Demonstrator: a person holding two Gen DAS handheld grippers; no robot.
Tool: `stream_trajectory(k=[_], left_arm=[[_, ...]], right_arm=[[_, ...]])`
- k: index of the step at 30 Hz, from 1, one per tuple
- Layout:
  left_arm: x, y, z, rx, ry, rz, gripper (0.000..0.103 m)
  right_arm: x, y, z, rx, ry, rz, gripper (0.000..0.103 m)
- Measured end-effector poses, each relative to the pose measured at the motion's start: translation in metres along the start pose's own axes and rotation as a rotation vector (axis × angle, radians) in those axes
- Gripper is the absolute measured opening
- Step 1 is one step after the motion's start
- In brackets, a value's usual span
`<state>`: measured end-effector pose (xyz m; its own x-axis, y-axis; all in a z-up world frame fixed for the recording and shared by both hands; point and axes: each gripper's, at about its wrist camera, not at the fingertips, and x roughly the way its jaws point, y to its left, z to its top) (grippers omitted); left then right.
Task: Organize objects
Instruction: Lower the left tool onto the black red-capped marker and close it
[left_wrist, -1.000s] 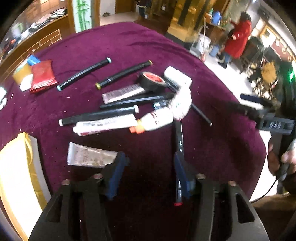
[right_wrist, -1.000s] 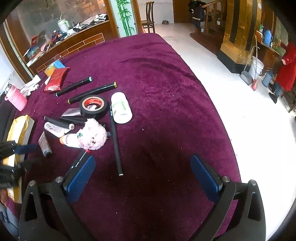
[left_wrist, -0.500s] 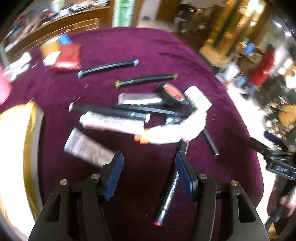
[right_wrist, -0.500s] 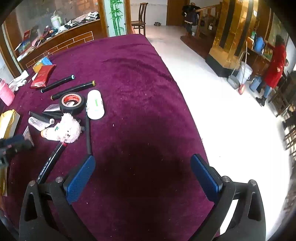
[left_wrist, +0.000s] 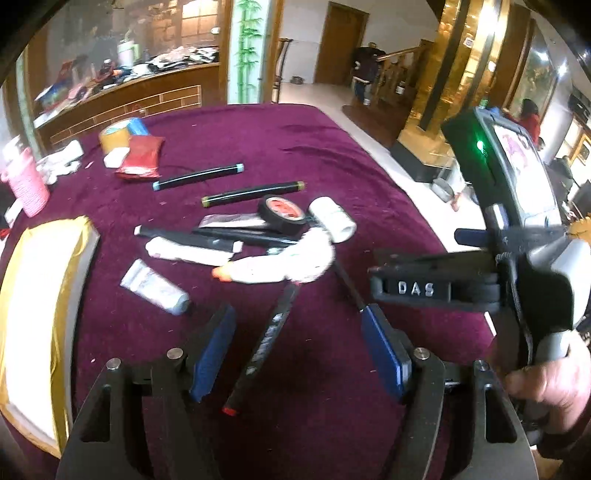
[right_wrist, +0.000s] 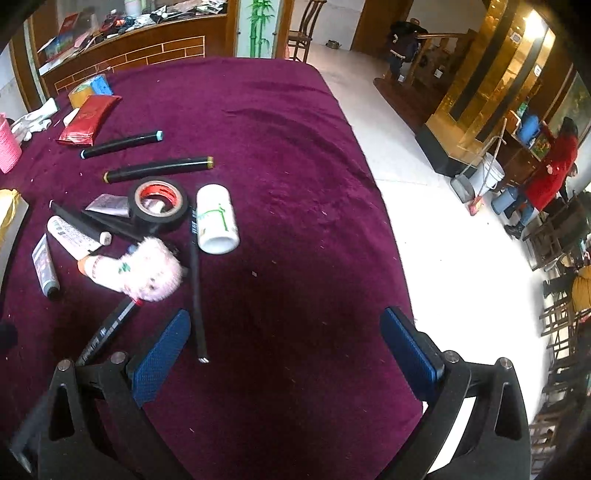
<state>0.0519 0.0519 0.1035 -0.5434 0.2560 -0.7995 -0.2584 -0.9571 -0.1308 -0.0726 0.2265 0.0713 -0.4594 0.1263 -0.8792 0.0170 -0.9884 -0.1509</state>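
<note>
A heap of objects lies on the purple tablecloth (left_wrist: 303, 147): a black tape roll (left_wrist: 281, 212), a white bottle (left_wrist: 332, 218), a fluffy pink toy (left_wrist: 295, 258), white tubes (left_wrist: 155, 286), and black markers. A black marker with a red tip (left_wrist: 264, 343) lies loose on the cloth between the blue pads of my open left gripper (left_wrist: 299, 343). My right gripper (right_wrist: 288, 350) is open and empty over the cloth, right of a thin black pen (right_wrist: 195, 288). The tape roll (right_wrist: 159, 203), bottle (right_wrist: 216, 218) and toy (right_wrist: 147, 269) lie ahead of it to the left.
A yellow-edged box (left_wrist: 33, 295) lies at the left. A red packet (left_wrist: 142, 157), a yellow tape roll (left_wrist: 114, 136) and a pink cup (left_wrist: 24, 184) sit at the far left. The table edge (right_wrist: 391, 236) drops to white floor on the right.
My left gripper has opened wider and let go of the red-tipped marker, which now lies on the cloth between its fingers. The right gripper has drawn closer to the left one.
</note>
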Motion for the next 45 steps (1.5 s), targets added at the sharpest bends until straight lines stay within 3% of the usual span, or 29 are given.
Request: stream_trajectory(k=[3,5,11,16,22,25,29,33,38,40,45], left_arm=[[0.005,0.02,-0.001,-0.085,0.01,0.043,0.065],[0.015,0.025,-0.007,-0.081,0.041,0.077,0.065],[0.03,0.038,-0.029,-0.082,0.046,0.077,0.065],[0.038,0.058,-0.043,-0.082,0.054,0.1,0.065],[0.046,0.089,-0.058,-0.15,0.126,0.209,0.065],[0.042,0.097,-0.056,-0.167,0.115,0.221,0.065],[0.036,0.084,-0.042,-0.077,0.088,0.119,0.065],[0.039,0.038,-0.032,0.119,0.077,0.027,0.065],[0.065,-0.003,-0.031,0.308,0.118,0.004,0.065],[0.075,-0.008,-0.033,0.316,0.149,-0.003,0.067],[0.082,-0.008,-0.03,0.283,0.126,-0.033,0.061]], right_arm=[[0.005,0.015,0.001,-0.024,0.007,0.02,0.103],[0.009,0.02,-0.001,-0.031,0.008,0.021,0.103],[0.006,0.005,-0.001,0.048,-0.013,0.029,0.103],[0.005,0.004,-0.009,0.036,-0.046,0.066,0.103],[0.015,0.017,-0.017,0.052,-0.033,0.131,0.103],[0.013,0.027,-0.02,0.039,-0.029,0.178,0.103],[0.011,0.029,-0.02,0.038,-0.03,0.172,0.103],[0.007,0.005,-0.023,0.101,-0.037,0.146,0.103],[0.004,-0.012,-0.026,0.133,-0.032,0.163,0.103],[0.007,-0.009,-0.023,0.115,-0.016,0.176,0.103],[0.017,0.0,-0.013,0.071,-0.011,0.182,0.103]])
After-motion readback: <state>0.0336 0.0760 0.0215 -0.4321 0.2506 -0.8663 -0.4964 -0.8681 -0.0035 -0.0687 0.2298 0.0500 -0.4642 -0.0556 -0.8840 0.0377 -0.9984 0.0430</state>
